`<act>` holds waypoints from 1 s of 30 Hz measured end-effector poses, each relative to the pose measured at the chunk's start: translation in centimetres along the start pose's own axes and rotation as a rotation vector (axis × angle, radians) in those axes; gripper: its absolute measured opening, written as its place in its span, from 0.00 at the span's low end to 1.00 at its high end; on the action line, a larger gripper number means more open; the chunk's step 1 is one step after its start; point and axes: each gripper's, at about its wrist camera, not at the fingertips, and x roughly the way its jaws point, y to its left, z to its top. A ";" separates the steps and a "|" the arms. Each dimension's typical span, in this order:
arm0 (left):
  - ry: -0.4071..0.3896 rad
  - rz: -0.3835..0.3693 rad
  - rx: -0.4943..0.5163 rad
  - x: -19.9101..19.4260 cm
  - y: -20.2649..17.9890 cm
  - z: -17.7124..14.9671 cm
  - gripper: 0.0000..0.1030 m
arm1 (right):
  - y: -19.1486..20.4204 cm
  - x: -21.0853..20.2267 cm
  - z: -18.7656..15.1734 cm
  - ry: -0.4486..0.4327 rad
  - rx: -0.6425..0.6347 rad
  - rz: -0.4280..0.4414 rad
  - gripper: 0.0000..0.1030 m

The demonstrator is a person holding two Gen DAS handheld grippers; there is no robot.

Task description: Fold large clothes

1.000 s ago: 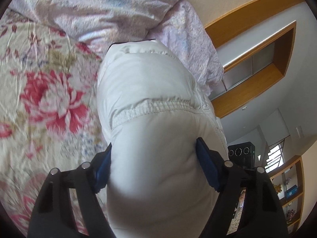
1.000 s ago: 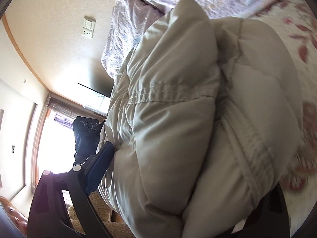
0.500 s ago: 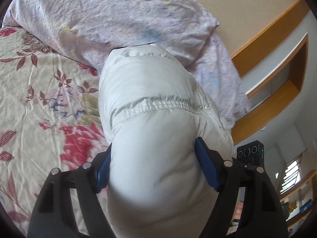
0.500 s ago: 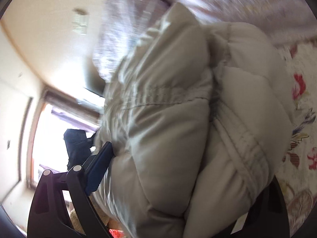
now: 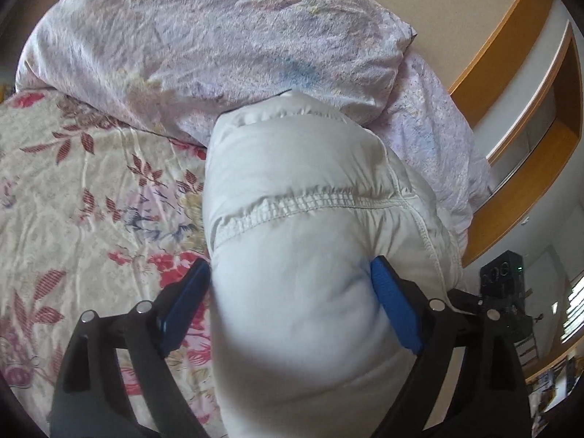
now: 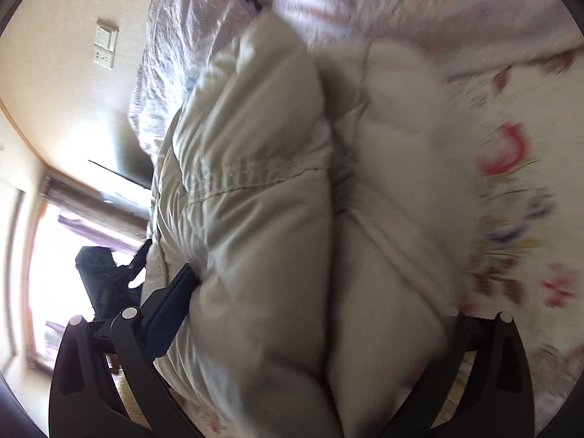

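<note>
A thick white padded jacket, folded into a bundle, fills the middle of both views. My left gripper is shut on one end of the bundle, its blue pads pressed into the padding on either side. My right gripper is shut on the other end of the jacket; its left blue pad shows, the right pad is hidden by the fabric. The bundle hangs above a floral bedspread. Each view shows the other gripper's black body past the jacket.
A lilac pillow and bedding lie just beyond the bundle. A wooden wall shelf is at the right in the left wrist view. In the right wrist view, a wall switch and a bright window are at the left.
Both grippers have carried the jacket bundle along the bedspread toward the pillow, which now fills more of the view. The grip on the jacket is unchanged. The right wrist view is motion-blurred.
</note>
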 end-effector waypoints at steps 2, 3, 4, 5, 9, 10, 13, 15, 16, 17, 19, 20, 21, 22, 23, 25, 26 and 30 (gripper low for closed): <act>-0.028 0.064 0.047 -1.5 -0.6 0.2 0.92 | 0.2 -2.1 -0.1 -0.044 -0.002 -0.062 0.98; -0.051 0.099 0.073 -2.3 -1.0 0.3 0.97 | 0.5 -3.6 -0.2 -0.097 -0.014 -0.112 0.98; -0.065 0.119 0.090 -3.0 -1.2 0.4 0.98 | 0.9 -4.9 -0.3 -0.150 -0.034 -0.161 0.98; -0.077 0.145 0.111 -3.5 -1.5 0.5 0.98 | 1.4 -6.2 -0.4 -0.203 -0.051 -0.208 0.98; -0.059 0.241 0.214 -3.9 -3.4 0.4 0.98 | 4.4 -9.1 -1.0 -0.331 -0.115 -0.231 0.97; -0.050 0.253 0.236 -3.7 -3.9 0.3 0.98 | 5.4 -8.8 -1.2 -0.333 -0.146 -0.249 0.93; -0.046 0.285 0.302 -3.2 -5.6 -0.2 0.98 | 9.6 -6.2 -1.3 -0.330 -0.284 -0.341 0.75; -0.054 0.312 0.344 -3.0 -6.6 -0.5 0.98 | 11.0 -4.9 -1.6 -0.330 -0.341 -0.367 0.65; -0.055 0.316 0.357 -2.7 -7.0 -0.5 0.98 | 11.9 -3.8 -0.6 -0.329 -0.354 -0.375 0.59; -0.053 0.319 0.365 -2.5 -7.3 -0.4 0.98 | 12.2 -3.2 -0.4 -0.331 -0.361 -0.378 0.54; -0.046 0.322 0.371 -2.0 -7.7 -0.2 0.98 | 12.8 -2.5 -0.1 -0.341 -0.368 -0.386 0.48; -0.044 0.326 0.372 -1.7 -7.8 -0.1 0.98 | 12.9 -2.0 0.0 -0.346 -0.381 -0.394 0.45; -0.042 0.333 0.371 -1.3 -7.9 0.1 0.98 | 13.1 -1.4 0.1 -0.366 -0.414 -0.400 0.44; -0.040 0.337 0.372 -1.0 -7.9 0.2 0.98 | 13.3 -1.0 0.2 -0.381 -0.434 -0.414 0.43; -0.038 0.339 0.372 -0.7 -7.9 0.2 0.98 | 13.2 -0.7 0.2 -0.393 -0.445 -0.428 0.43; -0.030 0.337 0.364 0.0 -7.6 0.3 0.98 | 12.6 0.3 0.9 -0.378 -0.442 -0.457 0.41; -0.025 0.330 0.356 0.3 -7.4 0.3 0.98 | 12.4 1.3 1.4 -0.365 -0.439 -0.474 0.40; -0.002 0.275 0.319 1.3 -6.7 0.1 0.98 | 10.7 3.1 1.1 -0.316 -0.465 -0.531 0.40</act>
